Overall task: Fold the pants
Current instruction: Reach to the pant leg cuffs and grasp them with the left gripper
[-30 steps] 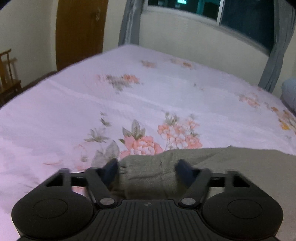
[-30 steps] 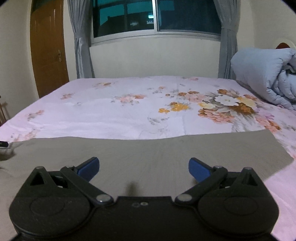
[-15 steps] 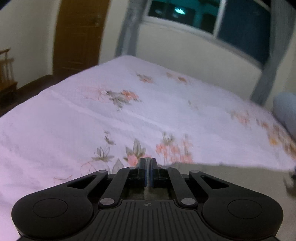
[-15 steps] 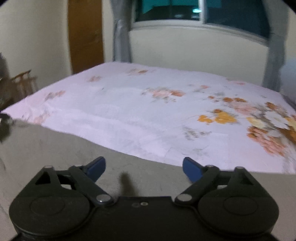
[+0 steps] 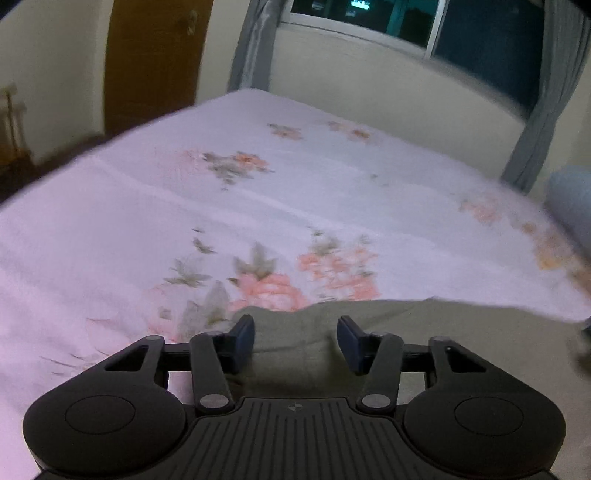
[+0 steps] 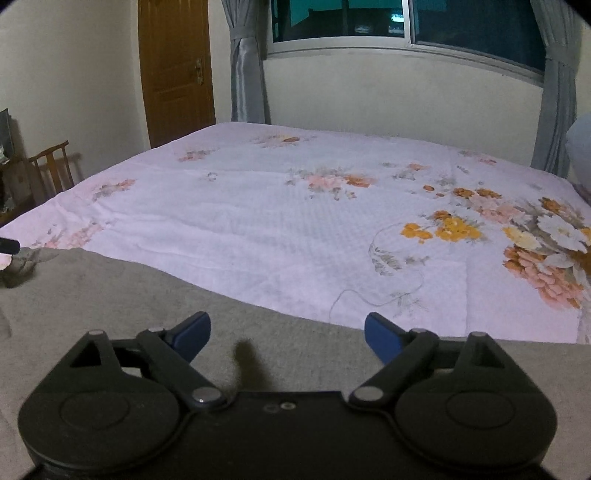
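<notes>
Grey-olive pants [image 5: 424,332] lie flat on the near part of a bed with a pink floral sheet [image 5: 258,206]. My left gripper [image 5: 296,341] is open, its blue pads either side of the pants' left end, which has a small bump of cloth. In the right wrist view the pants [image 6: 110,295] stretch across the bottom of the frame. My right gripper [image 6: 287,335] is open and empty just above the cloth. The left gripper's tip [image 6: 9,245] shows at the far left edge there.
A wooden door [image 6: 177,70] and a wooden chair [image 6: 51,168] stand at the left beyond the bed. A window with grey curtains [image 6: 406,22] is behind the bed. A blue-grey duvet [image 5: 572,206] lies at the right.
My left gripper was shut half a second ago and is now open again over the pants' end. The right gripper swung left and stayed open.
</notes>
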Motion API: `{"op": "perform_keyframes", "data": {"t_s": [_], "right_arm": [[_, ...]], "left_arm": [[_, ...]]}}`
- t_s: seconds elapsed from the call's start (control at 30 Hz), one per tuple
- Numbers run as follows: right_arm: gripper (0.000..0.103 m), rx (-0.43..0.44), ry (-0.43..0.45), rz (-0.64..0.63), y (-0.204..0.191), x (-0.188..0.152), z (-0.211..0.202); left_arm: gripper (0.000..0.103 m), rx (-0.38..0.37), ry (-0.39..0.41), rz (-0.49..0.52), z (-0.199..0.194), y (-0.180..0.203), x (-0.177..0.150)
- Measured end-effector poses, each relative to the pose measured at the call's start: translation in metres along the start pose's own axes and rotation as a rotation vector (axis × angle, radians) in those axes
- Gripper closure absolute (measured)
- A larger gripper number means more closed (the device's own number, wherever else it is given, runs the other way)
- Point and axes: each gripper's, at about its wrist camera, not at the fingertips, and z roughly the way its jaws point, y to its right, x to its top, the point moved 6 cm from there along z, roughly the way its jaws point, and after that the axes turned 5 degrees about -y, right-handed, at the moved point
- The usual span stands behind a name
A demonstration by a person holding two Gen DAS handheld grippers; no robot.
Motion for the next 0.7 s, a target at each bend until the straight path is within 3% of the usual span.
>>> {"op": "perform_keyframes", "data": {"t_s": [0.07, 0.13, 0.17, 0.27, 0.3, 0.33, 0.37, 0.4, 0.43, 0.5, 0.6, 0.7], "right_arm": [[0.019, 0.002, 0.007, 0.009, 0.001, 0.002, -0.004], [0.017, -0.003, 0.013, 0.011, 0.002, 0.004, -0.007], [0.017, -0.007, 0.014, 0.007, 0.002, 0.005, -0.009], [0.017, -0.01, 0.013, 0.007, 0.002, 0.005, -0.012], [0.017, -0.013, 0.011, 0.01, 0.003, 0.005, -0.012], [0.017, -0.015, 0.01, 0.016, 0.004, 0.004, -0.013], [0.017, -0.017, 0.009, 0.021, 0.006, 0.005, -0.013], [0.017, -0.019, 0.009, 0.025, 0.008, 0.005, -0.013], [0.017, -0.02, 0.008, 0.029, 0.009, 0.005, -0.013], [0.016, -0.024, 0.002, 0.026, 0.01, 0.004, -0.012], [0.016, -0.023, -0.005, 0.024, 0.01, 0.002, -0.01], [0.016, -0.019, -0.012, 0.007, 0.007, 0.002, -0.007]], "left_arm": [[0.048, 0.051, -0.022, 0.012, 0.007, -0.004, -0.003], [0.026, 0.065, -0.031, 0.018, 0.016, -0.01, -0.003], [0.021, 0.068, -0.047, 0.015, 0.023, -0.014, -0.003], [0.014, -0.065, -0.126, -0.025, 0.052, -0.017, -0.006], [0.006, -0.096, -0.138, -0.02, 0.059, -0.014, -0.007], [0.006, -0.107, -0.149, 0.007, 0.064, -0.008, -0.007], [0.007, -0.106, -0.158, 0.052, 0.066, -0.001, -0.006], [0.025, -0.106, -0.162, 0.087, 0.065, 0.006, -0.007], [0.055, -0.106, -0.153, 0.117, 0.062, 0.01, -0.007], [0.073, -0.181, -0.133, 0.106, 0.048, 0.017, -0.005], [0.077, -0.193, -0.032, 0.11, 0.021, 0.022, -0.001], [0.078, -0.267, 0.054, -0.002, -0.002, 0.015, 0.004]]}}
